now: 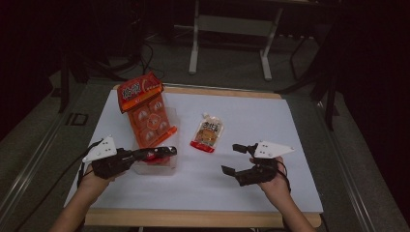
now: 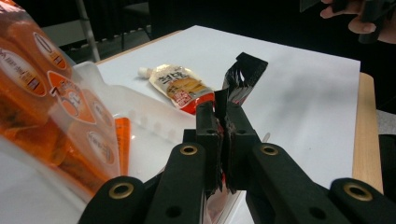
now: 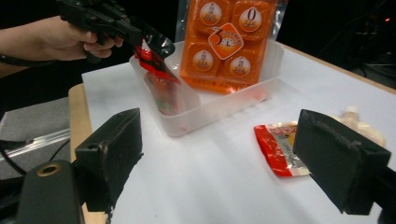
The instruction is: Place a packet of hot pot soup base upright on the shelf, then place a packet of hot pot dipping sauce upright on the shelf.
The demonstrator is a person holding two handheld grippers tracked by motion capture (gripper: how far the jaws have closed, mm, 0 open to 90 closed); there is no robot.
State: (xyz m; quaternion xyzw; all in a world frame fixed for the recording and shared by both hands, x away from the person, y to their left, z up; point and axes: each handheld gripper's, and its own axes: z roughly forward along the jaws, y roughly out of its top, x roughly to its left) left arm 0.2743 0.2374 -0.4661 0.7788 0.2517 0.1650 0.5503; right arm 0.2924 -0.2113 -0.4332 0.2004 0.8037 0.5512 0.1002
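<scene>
Lab or studio space: dark room, grey carpet floor (image 1: 227, 58), white-topped table (image 1: 251, 125) with wood edging, metal stand legs (image 1: 195, 43) behind, cables (image 1: 150, 53) trailing on floor.

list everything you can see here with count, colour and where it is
clear plastic bin: 1, see-through, left half of the table
orange snack pack: 1, orange and red, leaning up out of the bin
dark red-black packet: 1, hanging into the bin's near end, pinched by the left tool
spouted pouch: 1, cream with a red bottom, flat on the sheet at mid-table
white sheet: 1, covering the table top
wooden table: 1, light wood edge
left tool: 1, black, shut on the packet over the bin
right tool: 1, black, open above the sheet at right
</scene>
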